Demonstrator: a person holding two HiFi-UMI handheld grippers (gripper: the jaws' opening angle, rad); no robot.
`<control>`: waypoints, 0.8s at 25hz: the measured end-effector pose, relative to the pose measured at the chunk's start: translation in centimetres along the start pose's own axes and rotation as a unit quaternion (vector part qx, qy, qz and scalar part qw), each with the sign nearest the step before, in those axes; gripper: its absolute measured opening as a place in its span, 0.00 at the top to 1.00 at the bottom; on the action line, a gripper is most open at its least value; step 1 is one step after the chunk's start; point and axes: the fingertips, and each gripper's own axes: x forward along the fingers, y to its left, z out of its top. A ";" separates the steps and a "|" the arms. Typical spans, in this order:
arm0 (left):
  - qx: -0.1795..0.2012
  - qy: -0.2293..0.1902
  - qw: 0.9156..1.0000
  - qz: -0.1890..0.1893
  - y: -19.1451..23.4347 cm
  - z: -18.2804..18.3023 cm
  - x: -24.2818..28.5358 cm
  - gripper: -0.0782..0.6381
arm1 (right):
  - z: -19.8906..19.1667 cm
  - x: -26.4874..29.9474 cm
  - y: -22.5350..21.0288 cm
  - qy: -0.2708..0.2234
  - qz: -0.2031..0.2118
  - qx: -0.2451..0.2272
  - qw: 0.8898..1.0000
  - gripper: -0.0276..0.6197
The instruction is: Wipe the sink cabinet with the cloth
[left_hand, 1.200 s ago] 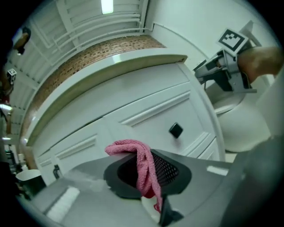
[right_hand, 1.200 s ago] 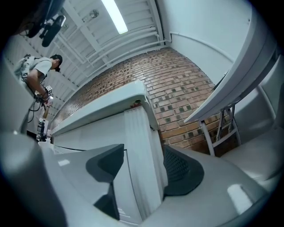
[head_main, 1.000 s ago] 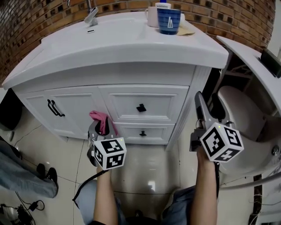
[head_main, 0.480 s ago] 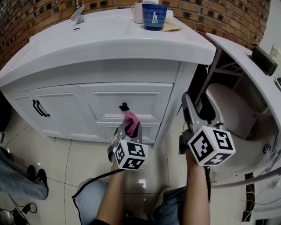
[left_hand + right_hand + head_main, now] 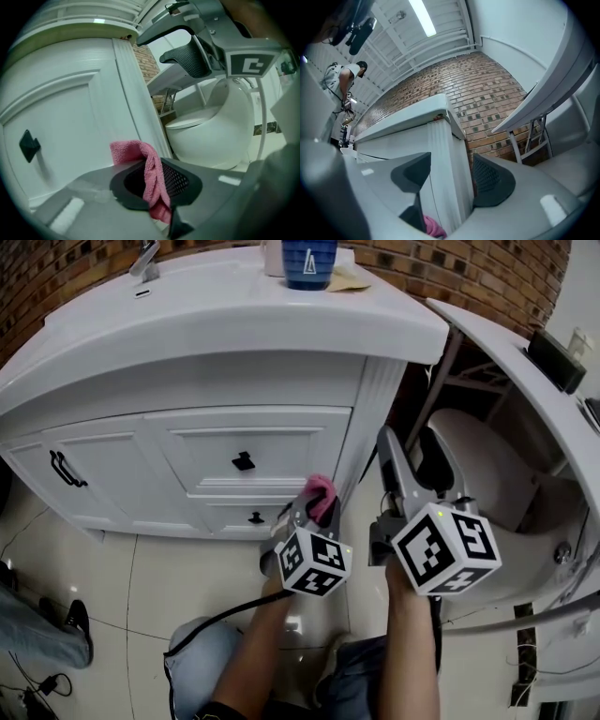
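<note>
Pink cloth [image 5: 321, 488] in left tongs [image 5: 317, 509] near sink cabinet [image 5: 234, 381]; right tongs [image 5: 451, 165] agape

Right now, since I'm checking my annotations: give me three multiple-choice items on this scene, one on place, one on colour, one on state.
1. Where is the cloth relative to the sink cabinet?
A. by its left door
B. by its right front corner
C. on top
2. The cloth's colour?
A. blue
B. white
C. pink
3. The right gripper's tongs are:
A. open, empty
B. shut on the cloth
C. shut, empty

Answers:
1. B: the head view shows it beside the corner post.
2. C: it shows pink in every view.
3. A: the pads stand apart with nothing between them.
</note>
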 end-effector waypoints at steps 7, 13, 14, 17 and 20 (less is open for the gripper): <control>-0.002 -0.009 1.000 -0.012 0.2 0.6 -1.2 0.82 | 0.3 -0.2 0.8 -0.002 0.003 0.003 1.000 0.53; -0.039 -0.008 0.998 0.041 5.3 -1.7 -6.6 0.82 | 0.8 -0.9 1.7 -0.006 0.006 -0.004 1.000 0.53; -0.036 -0.005 0.998 0.053 6.5 -2.0 -7.5 0.82 | 0.6 -1.0 1.8 -0.003 0.008 -0.008 1.000 0.53; -0.025 0.001 0.996 0.088 10.3 -3.1 -10.8 0.82 | -0.1 -1.2 2.1 0.010 0.012 -0.023 1.000 0.53; -0.018 0.033 0.991 0.131 14.6 -5.9 -13.9 0.82 | -0.8 -1.1 2.2 0.022 0.017 -0.037 0.999 0.53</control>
